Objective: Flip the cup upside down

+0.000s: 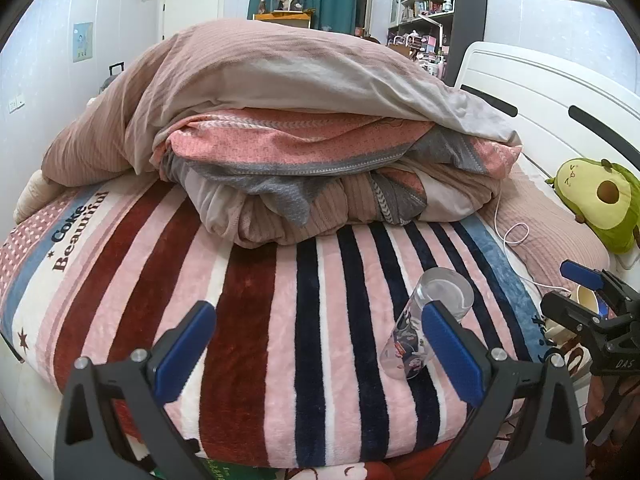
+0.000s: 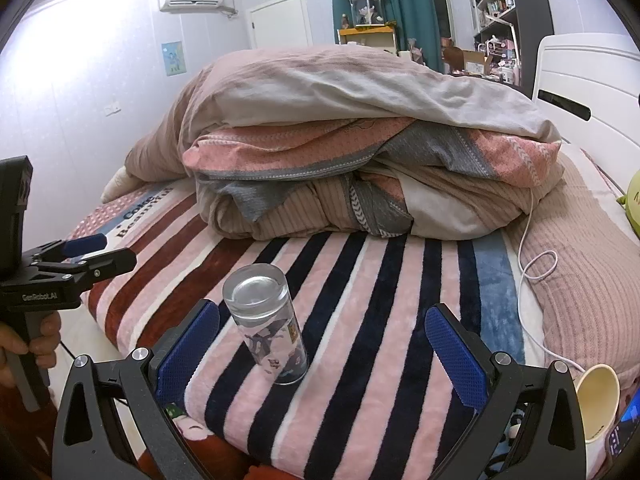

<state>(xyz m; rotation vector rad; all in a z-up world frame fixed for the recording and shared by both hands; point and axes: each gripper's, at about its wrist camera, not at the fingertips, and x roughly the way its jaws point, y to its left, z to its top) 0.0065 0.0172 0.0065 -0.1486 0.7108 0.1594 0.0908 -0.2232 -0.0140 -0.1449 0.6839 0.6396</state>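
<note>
A clear glass cup [image 2: 266, 320] with a printed cartoon band stands on the striped blanket [image 2: 372, 320], its thick base up and its mouth down. In the left wrist view the same cup [image 1: 424, 322] stands partly behind my right finger pad [image 1: 450, 354]. My left gripper [image 1: 316, 354] is open and empty, with the cup at its right side. My right gripper [image 2: 322, 354] is open and empty, with the cup just inside its left finger, not touching. Each gripper shows at the edge of the other's view: the right one [image 1: 592, 300] and the left one [image 2: 90, 254].
A big heap of folded quilts [image 2: 360, 152] fills the bed behind the cup. A white cable [image 2: 536, 264] lies on the pink pillow at the right. A cream mug [image 2: 596, 400] sits at the bed's right edge. A green avocado plush [image 1: 600, 200] leans by the headboard.
</note>
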